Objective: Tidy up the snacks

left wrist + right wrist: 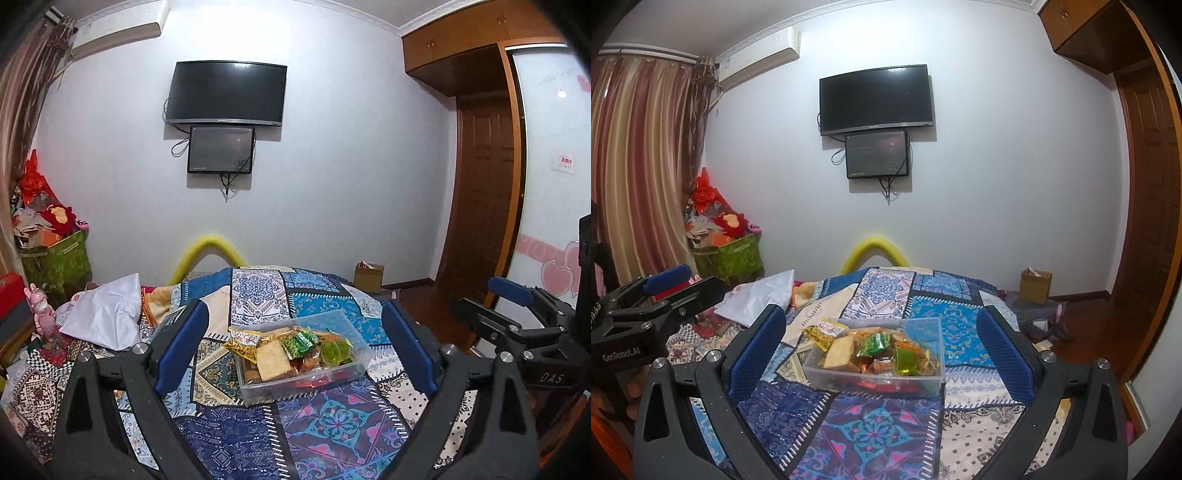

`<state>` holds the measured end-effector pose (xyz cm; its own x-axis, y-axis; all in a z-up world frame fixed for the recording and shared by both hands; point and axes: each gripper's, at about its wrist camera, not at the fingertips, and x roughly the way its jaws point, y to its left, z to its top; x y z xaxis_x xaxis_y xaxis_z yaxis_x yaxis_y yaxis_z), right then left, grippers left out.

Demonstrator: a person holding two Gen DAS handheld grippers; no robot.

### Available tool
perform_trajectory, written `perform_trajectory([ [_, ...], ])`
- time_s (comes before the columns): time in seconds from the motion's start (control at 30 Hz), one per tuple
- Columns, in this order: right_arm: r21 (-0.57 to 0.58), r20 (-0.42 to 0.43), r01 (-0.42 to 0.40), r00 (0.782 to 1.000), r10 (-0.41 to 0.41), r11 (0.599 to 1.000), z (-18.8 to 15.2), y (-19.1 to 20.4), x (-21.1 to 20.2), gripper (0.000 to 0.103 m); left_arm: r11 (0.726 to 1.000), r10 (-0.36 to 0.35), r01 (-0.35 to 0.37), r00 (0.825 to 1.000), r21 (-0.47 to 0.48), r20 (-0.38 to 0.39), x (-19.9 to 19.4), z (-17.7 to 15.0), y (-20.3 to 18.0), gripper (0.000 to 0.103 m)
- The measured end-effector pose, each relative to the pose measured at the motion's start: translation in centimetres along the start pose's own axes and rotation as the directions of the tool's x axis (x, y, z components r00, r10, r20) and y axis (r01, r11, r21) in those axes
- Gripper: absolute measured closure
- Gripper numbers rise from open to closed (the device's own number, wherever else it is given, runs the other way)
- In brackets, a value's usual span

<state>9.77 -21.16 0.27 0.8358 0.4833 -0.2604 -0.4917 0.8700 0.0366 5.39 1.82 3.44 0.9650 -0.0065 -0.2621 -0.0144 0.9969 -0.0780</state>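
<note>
A clear plastic box (354, 363) (923, 380) sits on the patterned bedspread (325, 417) (871, 428), filled with wrapped snacks: a beige cracker pack (273, 360) (839, 352), green packets (301, 341) (874, 341), a green jelly cup (334, 349) (905, 360). A yellow snack packet (242, 341) (822, 332) hangs over the box's left rim. My left gripper (291, 343) is open and empty, held above and in front of the box. My right gripper (881, 347) is open and empty, likewise facing the box. Each gripper shows at the edge of the other's view.
A white plastic bag (107, 314) (757, 297) lies on the bed's left. A green bin (55, 262) (729, 258) piled with items stands by the curtain. A small cardboard box (368, 277) (1036, 286) sits on the floor at right. A yellow foam arch (205, 251) (875, 251) rises behind the bed.
</note>
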Motion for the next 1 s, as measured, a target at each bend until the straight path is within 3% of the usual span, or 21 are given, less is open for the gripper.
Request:
perform_trajectory([
  [1.0, 0.011, -0.009, -0.002, 1.000, 0.002, 1.000, -0.17, -0.22, -0.50, 0.000, 1.000, -0.007, 0.007, 1.000, 0.020, -0.016, 0.13, -0.57, -0.22, 0.007],
])
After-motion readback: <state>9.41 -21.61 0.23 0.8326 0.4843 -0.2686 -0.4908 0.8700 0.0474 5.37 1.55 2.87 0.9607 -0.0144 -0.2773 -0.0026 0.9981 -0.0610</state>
